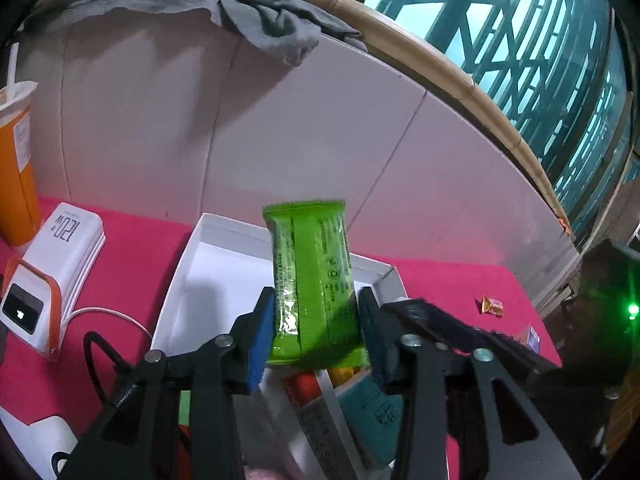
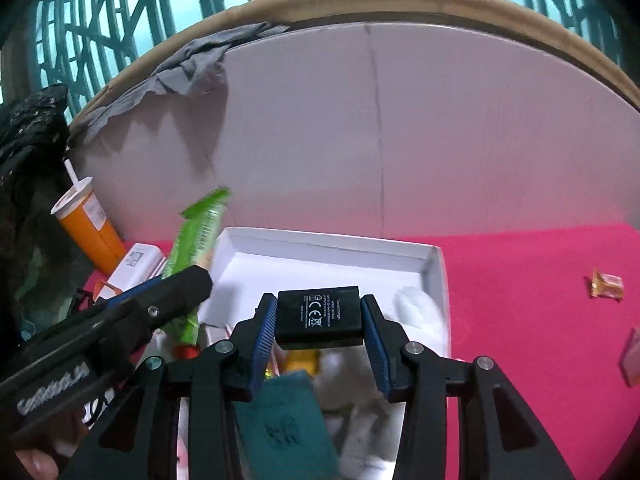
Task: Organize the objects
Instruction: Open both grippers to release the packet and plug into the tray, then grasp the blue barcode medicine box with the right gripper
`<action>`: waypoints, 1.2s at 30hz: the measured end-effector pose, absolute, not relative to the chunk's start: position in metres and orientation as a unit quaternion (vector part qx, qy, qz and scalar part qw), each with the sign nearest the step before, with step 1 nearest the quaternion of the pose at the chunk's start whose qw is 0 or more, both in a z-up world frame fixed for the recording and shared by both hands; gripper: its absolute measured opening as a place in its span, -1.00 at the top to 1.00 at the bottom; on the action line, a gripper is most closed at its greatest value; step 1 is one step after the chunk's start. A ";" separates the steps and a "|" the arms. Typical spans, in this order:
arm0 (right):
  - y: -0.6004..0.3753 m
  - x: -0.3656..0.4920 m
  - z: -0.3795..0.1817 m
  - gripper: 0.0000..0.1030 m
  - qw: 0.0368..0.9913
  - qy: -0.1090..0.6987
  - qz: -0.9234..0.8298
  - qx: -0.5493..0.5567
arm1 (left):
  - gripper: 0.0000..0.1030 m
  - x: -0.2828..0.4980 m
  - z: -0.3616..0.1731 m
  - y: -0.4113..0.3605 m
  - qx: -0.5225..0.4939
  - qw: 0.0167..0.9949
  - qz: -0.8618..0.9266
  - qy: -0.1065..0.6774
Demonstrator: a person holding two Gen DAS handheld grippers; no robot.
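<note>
- The left gripper (image 1: 316,316) has its jaws closed on a green snack packet (image 1: 310,276), held upright above the near part of the white box (image 1: 180,276).
- The right gripper (image 2: 320,316) clamps a black charger (image 2: 320,316) between its blue pads (image 2: 267,332), over the same white box (image 2: 332,256).
- Inside the box, beneath both grippers, lie a teal packet (image 2: 286,424), a yellow item (image 2: 302,360) and something red (image 1: 304,388); what they are is unclear.
- Left of the box sit a white power bank (image 1: 56,264) with an orange band, its white cable (image 1: 108,314), and an orange cup (image 1: 16,160) with a straw.
- On the pink tabletop (image 2: 520,304), to the right and well apart from the box, lies a small orange candy (image 2: 608,286).
- A grey cloth (image 1: 276,20) hangs over the white back panel (image 1: 280,128).
</note>
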State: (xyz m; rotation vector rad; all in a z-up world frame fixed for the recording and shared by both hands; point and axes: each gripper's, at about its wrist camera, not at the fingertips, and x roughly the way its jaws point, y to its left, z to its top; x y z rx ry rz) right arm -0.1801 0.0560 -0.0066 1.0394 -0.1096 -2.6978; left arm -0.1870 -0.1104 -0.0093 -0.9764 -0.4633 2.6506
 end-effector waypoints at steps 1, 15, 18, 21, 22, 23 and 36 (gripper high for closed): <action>0.055 -0.181 -0.008 0.11 0.128 -0.041 -0.923 0.360 | -0.42 -0.186 -0.009 -0.111 -0.337 0.135 0.918 -0.160; 0.116 -0.142 0.013 -0.36 0.091 -0.099 -0.936 0.325 | -0.95 -0.153 0.020 -0.084 -0.300 0.125 0.933 -0.152; 0.133 -0.131 0.015 -0.36 0.080 -0.106 -0.938 0.321 | -0.95 -0.143 0.027 -0.065 -0.297 0.141 0.934 -0.141; 0.155 -0.119 0.016 -0.37 0.067 -0.119 -0.940 0.314 | -0.95 -0.135 0.031 -0.043 -0.297 0.158 0.933 -0.123; 0.161 -0.116 0.016 -0.37 0.063 -0.123 -0.940 0.312 | -0.95 -0.132 0.032 -0.035 -0.297 0.164 0.933 -0.116; 0.168 -0.112 0.016 -0.38 0.059 -0.125 -0.940 0.311 | -0.95 -0.131 0.033 -0.028 -0.298 0.168 0.933 -0.110; 0.335 -0.068 -0.015 -0.80 -0.236 -0.183 -0.912 0.282 | -1.00 -0.127 0.018 0.078 -0.329 0.228 0.916 -0.022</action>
